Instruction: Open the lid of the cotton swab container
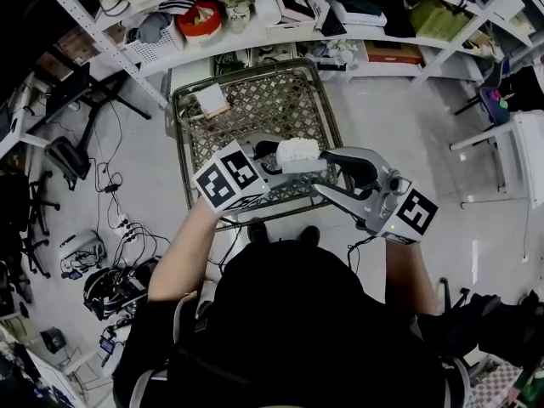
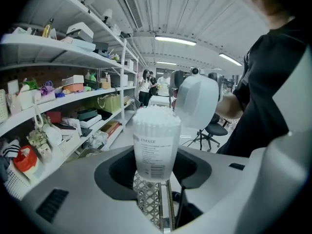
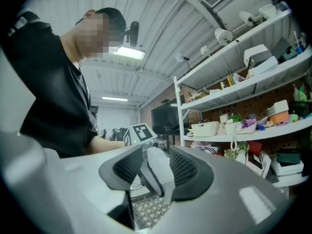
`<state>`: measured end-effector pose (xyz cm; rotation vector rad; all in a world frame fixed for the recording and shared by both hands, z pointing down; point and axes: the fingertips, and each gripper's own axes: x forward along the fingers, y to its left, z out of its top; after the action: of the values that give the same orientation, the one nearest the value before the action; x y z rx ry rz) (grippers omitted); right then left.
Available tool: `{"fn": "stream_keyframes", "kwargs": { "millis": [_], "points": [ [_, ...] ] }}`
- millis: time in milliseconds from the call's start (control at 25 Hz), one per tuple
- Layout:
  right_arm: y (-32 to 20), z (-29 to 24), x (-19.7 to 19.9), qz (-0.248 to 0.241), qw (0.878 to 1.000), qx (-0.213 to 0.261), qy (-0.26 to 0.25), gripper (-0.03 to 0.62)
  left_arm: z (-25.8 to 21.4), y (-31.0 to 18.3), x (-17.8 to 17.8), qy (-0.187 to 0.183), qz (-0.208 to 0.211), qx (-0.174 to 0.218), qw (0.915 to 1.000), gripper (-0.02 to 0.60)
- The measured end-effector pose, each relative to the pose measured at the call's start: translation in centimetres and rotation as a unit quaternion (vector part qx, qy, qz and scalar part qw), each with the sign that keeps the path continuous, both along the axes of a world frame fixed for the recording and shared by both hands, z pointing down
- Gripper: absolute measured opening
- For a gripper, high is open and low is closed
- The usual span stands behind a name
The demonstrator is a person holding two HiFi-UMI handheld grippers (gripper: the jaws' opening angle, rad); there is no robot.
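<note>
- Between the left fingers [image 2: 109, 174], the cotton swab container [image 2: 155, 145] is clenched, in the air over the wire basket [image 1: 183, 100]; keep this grip firm.
- Beyond it, the lid [image 2: 197, 101] stands already tipped up, loosely between the right fingers [image 3: 187, 172]; I would fold it back gently.

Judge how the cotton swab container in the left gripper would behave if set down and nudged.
The cotton swab container is a tall, narrow clear tube, so it would probably tip easily. Packed with swabs, it is likely light. With its lid flipped open, swabs could spill if it fell.
</note>
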<state>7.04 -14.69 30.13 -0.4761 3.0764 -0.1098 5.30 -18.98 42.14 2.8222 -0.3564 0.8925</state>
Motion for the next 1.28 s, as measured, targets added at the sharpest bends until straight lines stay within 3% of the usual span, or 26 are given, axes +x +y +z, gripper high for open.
{"fn": "stream_keyframes", "kwargs": {
  "millis": [200,400,520,680,920,1280],
  "points": [
    [-0.9,-0.3,3.9,0.053,0.996,-0.029,-0.062,0.144,-0.1,-0.6,-0.2,0.004,-0.02,0.019,0.9996,0.202],
    [-2.3,0.0,7.7,0.133,0.989,-0.038,-0.047,0.076,-1.4,-1.2,-0.9,0.014,-0.052,0.043,0.9976,0.202],
    [-2.9,-0.1,10.5,0.185,0.979,-0.051,-0.072,0.018,-1.9,-1.2,-1.4,0.019,-0.072,0.051,0.9959,0.202],
    [-3.9,1.0,12.8,0.238,0.963,-0.076,-0.103,0.011,-2.2,-1.8,-2.5,0.029,-0.112,0.063,0.9913,0.202],
    [-4.8,2.6,13.0,0.258,0.953,-0.101,-0.122,0.009,-1.6,-2.2,-4.0,0.034,-0.149,0.061,0.9864,0.202],
    [-6.0,2.2,12.0,0.255,0.956,-0.097,-0.108,0.008,-1.7,-2.7,-5.1,0.037,-0.173,0.067,0.982,0.202]
  ]
}}
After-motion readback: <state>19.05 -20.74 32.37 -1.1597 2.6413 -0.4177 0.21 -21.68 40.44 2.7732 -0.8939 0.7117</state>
